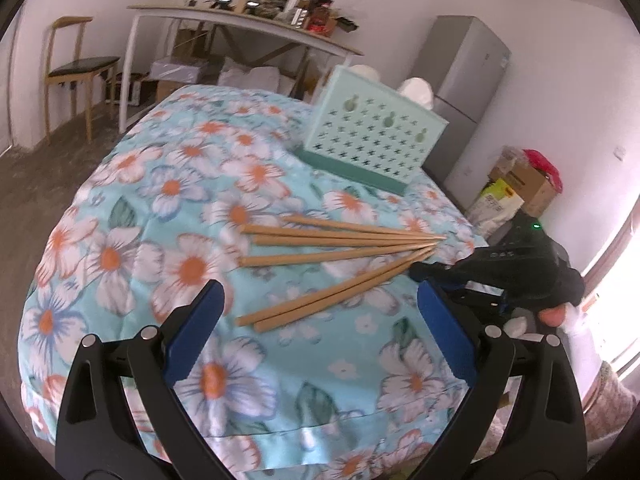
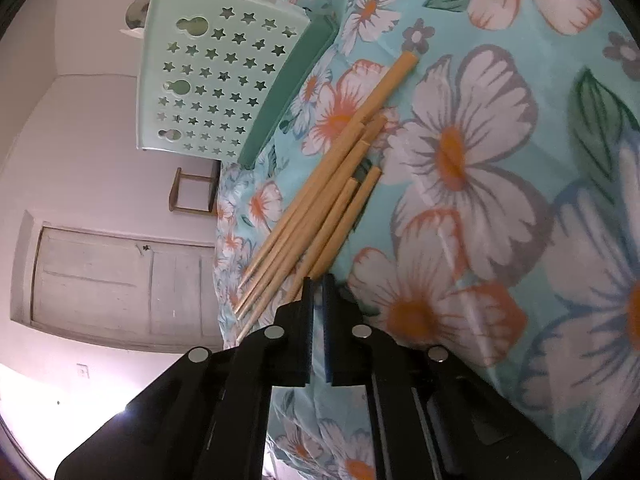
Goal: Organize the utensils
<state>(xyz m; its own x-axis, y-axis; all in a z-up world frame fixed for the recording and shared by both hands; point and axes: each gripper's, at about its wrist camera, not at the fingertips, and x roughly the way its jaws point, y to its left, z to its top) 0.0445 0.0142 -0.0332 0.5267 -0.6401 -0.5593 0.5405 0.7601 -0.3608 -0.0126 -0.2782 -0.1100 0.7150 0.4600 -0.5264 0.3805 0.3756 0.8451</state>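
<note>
Six wooden chopsticks (image 1: 340, 256) are fanned out on a worktop covered by a turquoise cloth (image 1: 192, 184) printed with white and orange flowers, their thin tips gathered toward the right edge. Beyond them a pale green utensil holder (image 1: 368, 136), pierced with star-shaped holes, is stood on a darker green base. The left gripper (image 1: 320, 332) is held above the near end of the chopsticks, its blue-padded fingers (image 1: 196, 332) spread wide and touching nothing. The right gripper (image 2: 318, 284) is seen at the thin tips, its fingers drawn almost together with a narrow slit between them; whether a tip is pinched cannot be told.

Behind the worktop, a long white table (image 1: 240, 28) piled with clutter is set against a plain wall, with boxes stored beneath it. A wooden chair (image 1: 76, 68) with a dark seat is placed at the left, and a grey refrigerator (image 1: 464, 76) in the right corner, cardboard boxes (image 1: 524, 184) beside it. A white panelled door (image 2: 120, 284) is visible in the right wrist view.
</note>
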